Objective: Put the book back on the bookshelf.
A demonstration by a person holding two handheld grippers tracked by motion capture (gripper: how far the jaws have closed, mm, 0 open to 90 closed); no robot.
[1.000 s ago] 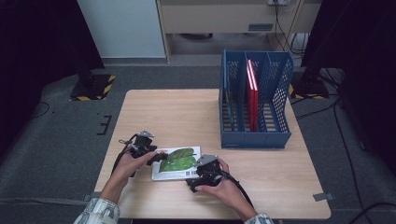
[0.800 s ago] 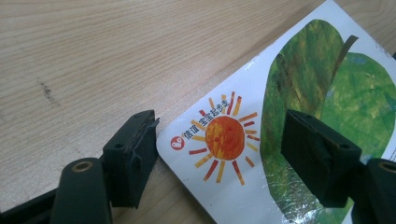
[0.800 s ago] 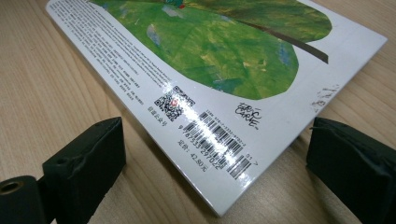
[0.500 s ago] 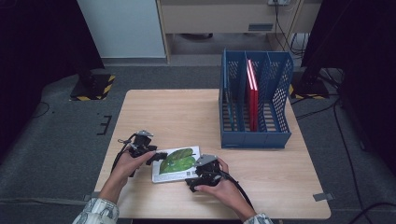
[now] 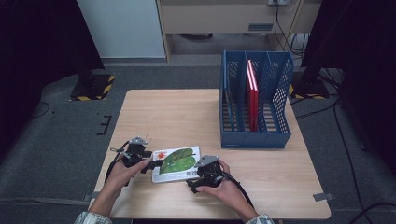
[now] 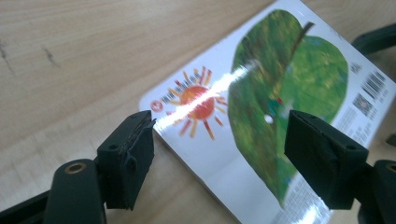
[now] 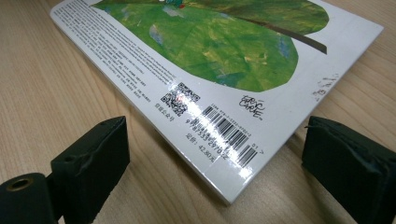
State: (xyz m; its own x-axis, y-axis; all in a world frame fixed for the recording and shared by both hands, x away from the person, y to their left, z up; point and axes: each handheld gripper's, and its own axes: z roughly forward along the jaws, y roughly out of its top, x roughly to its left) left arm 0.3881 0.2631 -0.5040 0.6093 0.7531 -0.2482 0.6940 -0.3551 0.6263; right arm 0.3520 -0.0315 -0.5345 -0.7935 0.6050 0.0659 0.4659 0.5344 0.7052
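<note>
Lying flat at the lower centre of the table (image 5: pixel 154 112), the book (image 5: pixel 176 163) could skid away, since both the left gripper (image 5: pixel 152 164), just widening, and right gripper (image 5: pixel 193 183) gaped around its corners, gripping nothing.

Both forearms reach in low; left tool (image 5: pixel 156 164) just opened its jaws wider, right tool (image 5: pixel 190 181) gaping too, nothing gripped.
</note>
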